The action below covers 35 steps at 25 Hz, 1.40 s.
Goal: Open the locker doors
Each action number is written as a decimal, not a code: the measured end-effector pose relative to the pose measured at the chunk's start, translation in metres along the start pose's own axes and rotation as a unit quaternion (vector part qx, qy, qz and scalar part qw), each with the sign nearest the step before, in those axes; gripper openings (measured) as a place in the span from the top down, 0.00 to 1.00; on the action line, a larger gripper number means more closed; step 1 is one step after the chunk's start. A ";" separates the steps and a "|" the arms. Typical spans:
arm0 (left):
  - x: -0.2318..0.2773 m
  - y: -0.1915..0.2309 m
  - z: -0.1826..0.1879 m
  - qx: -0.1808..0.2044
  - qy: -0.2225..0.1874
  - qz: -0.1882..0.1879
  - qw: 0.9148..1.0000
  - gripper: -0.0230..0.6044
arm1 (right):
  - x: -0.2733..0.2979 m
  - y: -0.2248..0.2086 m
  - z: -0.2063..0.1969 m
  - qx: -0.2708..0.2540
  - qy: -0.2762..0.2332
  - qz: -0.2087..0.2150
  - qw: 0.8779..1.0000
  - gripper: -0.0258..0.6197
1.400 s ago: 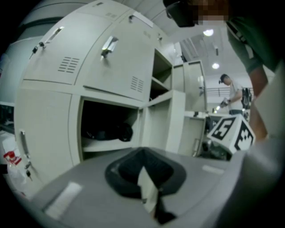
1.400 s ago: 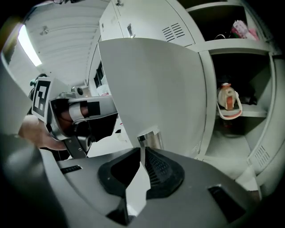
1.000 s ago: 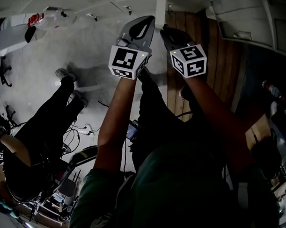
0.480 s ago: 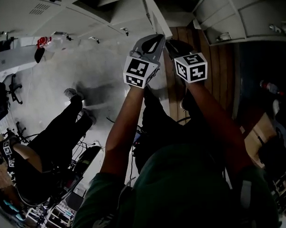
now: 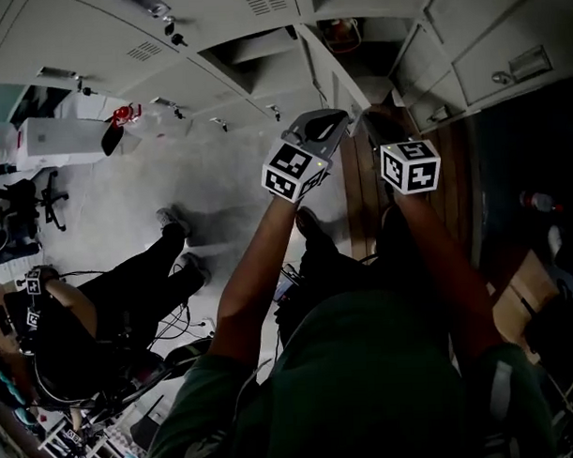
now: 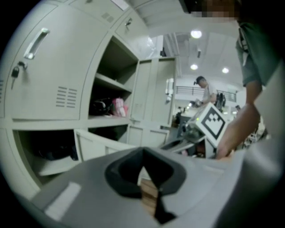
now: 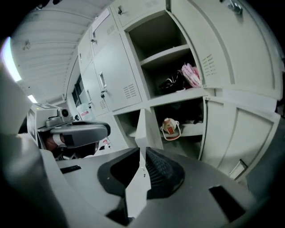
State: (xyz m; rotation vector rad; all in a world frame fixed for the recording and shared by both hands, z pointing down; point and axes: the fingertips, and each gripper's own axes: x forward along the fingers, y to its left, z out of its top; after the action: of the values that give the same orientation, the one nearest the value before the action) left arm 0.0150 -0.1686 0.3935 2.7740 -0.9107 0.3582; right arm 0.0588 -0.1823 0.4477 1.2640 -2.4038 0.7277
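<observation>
Pale grey lockers (image 5: 214,33) fill the top of the head view, some compartments standing open. My right gripper (image 5: 377,124) (image 7: 141,153) is shut on the free edge of an open lower locker door (image 7: 141,127) (image 5: 330,73); the white panel runs between its ribbed pads. Beside it on the left, my left gripper (image 5: 325,126) (image 6: 143,156) has its jaws shut with nothing in them, only wooden floor showing through the gap. The left gripper view shows the open door (image 6: 102,143) and the right gripper (image 6: 187,133). The open compartments hold a pink bag (image 7: 191,75) and a white-and-orange item (image 7: 169,126).
Closed locker doors with handles stand at the left (image 7: 113,80) (image 6: 35,42) and at the right (image 5: 506,61). A seated person (image 5: 111,305) with cables and a chair is at the lower left. A strip of wooden floor (image 5: 361,207) lies under the grippers. Another person (image 6: 202,87) stands far off.
The head view has lifted towards the lockers, bringing open compartments and more doors into sight. Both grippers have stayed side by side and are now closer to the open door.
</observation>
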 end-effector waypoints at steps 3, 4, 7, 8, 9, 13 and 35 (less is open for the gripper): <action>-0.035 -0.008 0.036 0.035 -0.020 0.016 0.999 0.98 | -0.034 0.011 0.031 -0.016 -0.043 0.003 0.999 0.90; -0.049 -0.011 0.046 0.045 -0.027 0.024 0.998 0.98 | -0.047 0.017 0.040 -0.022 -0.058 0.008 0.998 0.91; -0.090 -0.003 0.073 0.060 -0.045 0.046 0.996 0.98 | -0.062 0.043 0.073 -0.042 -0.095 0.034 0.994 0.92; -0.103 0.004 0.085 0.064 -0.051 0.053 0.995 0.98 | -0.062 0.054 0.088 -0.051 -0.105 0.045 0.992 0.92; -0.117 0.011 0.097 0.069 -0.056 0.061 0.994 0.98 | -0.063 0.066 0.104 -0.061 -0.116 0.056 0.990 0.92; -0.168 0.028 0.137 0.084 -0.073 0.098 0.989 0.98 | -0.076 0.113 0.158 -0.102 -0.154 0.105 0.977 0.94; -0.431 0.018 0.223 0.144 -0.185 0.275 0.933 0.98 | -0.165 0.302 0.261 -0.246 -0.209 0.265 0.908 0.96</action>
State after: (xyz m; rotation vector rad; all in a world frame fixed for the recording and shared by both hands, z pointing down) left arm -0.2951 -0.0021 0.0594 2.8421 -1.8766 0.0390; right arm -0.1146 -0.0795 0.0654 0.5985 -3.0535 -0.0781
